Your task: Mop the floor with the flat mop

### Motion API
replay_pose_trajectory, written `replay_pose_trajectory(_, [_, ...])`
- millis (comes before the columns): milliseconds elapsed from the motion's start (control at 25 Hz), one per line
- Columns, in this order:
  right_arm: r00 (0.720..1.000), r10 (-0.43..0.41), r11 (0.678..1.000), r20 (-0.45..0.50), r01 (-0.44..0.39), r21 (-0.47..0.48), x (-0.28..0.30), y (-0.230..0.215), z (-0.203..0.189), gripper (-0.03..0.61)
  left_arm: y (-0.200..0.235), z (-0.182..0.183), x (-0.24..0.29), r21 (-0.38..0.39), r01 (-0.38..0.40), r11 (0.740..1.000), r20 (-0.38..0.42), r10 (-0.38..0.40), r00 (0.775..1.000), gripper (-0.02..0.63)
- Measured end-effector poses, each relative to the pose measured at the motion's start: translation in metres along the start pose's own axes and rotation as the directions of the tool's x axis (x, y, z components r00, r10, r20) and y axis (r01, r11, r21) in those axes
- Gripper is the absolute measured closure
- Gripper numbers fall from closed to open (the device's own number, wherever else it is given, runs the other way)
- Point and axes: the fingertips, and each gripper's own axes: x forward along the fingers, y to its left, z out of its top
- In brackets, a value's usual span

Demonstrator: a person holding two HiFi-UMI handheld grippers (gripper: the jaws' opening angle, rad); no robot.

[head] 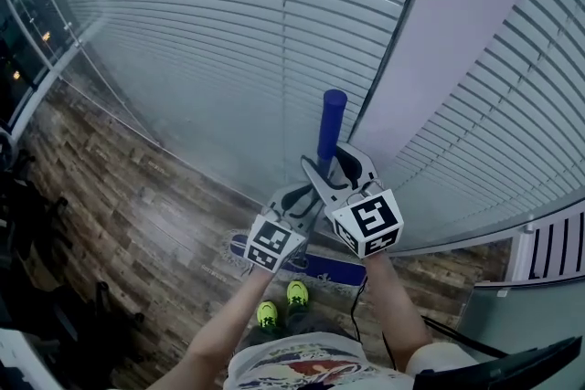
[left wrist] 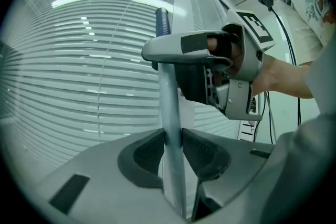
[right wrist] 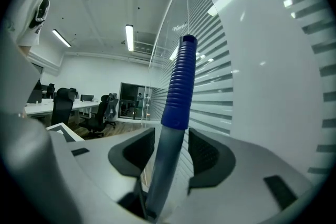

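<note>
Mop head [head: 326, 268] is flat on the wood floor [head: 137, 205], just ahead of the person's shoes [head: 297, 292] and close to the wall of blinds [head: 228, 23]. Mop handle [left wrist: 169, 102] rises from it near upright, leaning slightly, and ends in a ribbed blue grip [head: 333, 116] at the top.

Left claw [left wrist: 172, 136]: partly closed, both pads pinching the bare handle. Solid hold.

Right claw [right wrist: 169, 145]: partly closed around the handle just under the blue grip. Contact looks lighter than on the left, but I read it as a hold.

Key relation: both claws meet the handle roughly side-on, right above left. The mop head sits below and ahead of both. The left is nearer the head, so it likely steers while the right drives from the top.

View differences:
- Only the head view shows the mop head and floor.
- The left gripper view shows the right claw stacked higher on the handle.
- The right gripper view alone shows office chairs [right wrist: 100, 113] well behind.
</note>
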Motion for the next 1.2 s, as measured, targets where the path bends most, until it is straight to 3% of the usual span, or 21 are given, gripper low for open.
replay_pose_trajectory(240, [0.999, -0.016, 0.998, 0.045, 0.019, -0.064, -0.029, 0.021, 0.035, 0.4, -0.025, 0.001, -0.026, 0.02, 0.012, 1.0, -0.005, -0.011, 1.0, 0.5])
replay_pose_trajectory(320, [1.0, -0.017, 0.995, 0.023, 0.019, -0.1, -0.04, 0.035, 0.028, 0.411, -0.037, -0.01, -0.035, 0.025, 0.015, 1.0, -0.015, -0.014, 1.0, 0.5])
replay_pose_trajectory(480, [0.999, -0.039, 0.997, 0.03, 0.041, -0.072, -0.087, 0.066, 0.004, 0.423, -0.083, -0.037, -0.056, 0.09, 0.057, 0.994, -0.032, -0.055, 0.998, 0.5])
replay_pose_trajectory(680, [0.997, -0.057, 0.996, 0.047, 0.06, -0.061, -0.138, 0.125, 0.048, 0.433, -0.136, 0.024, -0.13, 0.213, 0.149, 0.966, 0.053, -0.164, 0.985, 0.48])
replay_pose_trajectory(880, [0.997, -0.034, 0.999, 0.071, 0.037, -0.038, -0.175, 0.196, 0.049, 0.439, -0.174, 0.033, -0.184, 0.259, 0.186, 0.948, 0.1, -0.217, 0.971, 0.457])
replay_pose_trajectory(1080, [0.993, -0.008, 0.999, 0.119, 0.002, 0.053, -0.206, 0.252, 0.046, 0.44, -0.2, 0.021, -0.223, 0.191, 0.219, 0.957, 0.141, -0.247, 0.959, 0.482])
replay_pose_trajectory(1200, [0.993, 0.007, 0.998, 0.119, -0.014, 0.057, -0.224, 0.274, 0.043, 0.44, -0.216, 0.014, -0.241, 0.126, 0.243, 0.962, 0.177, -0.262, 0.949, 0.488])
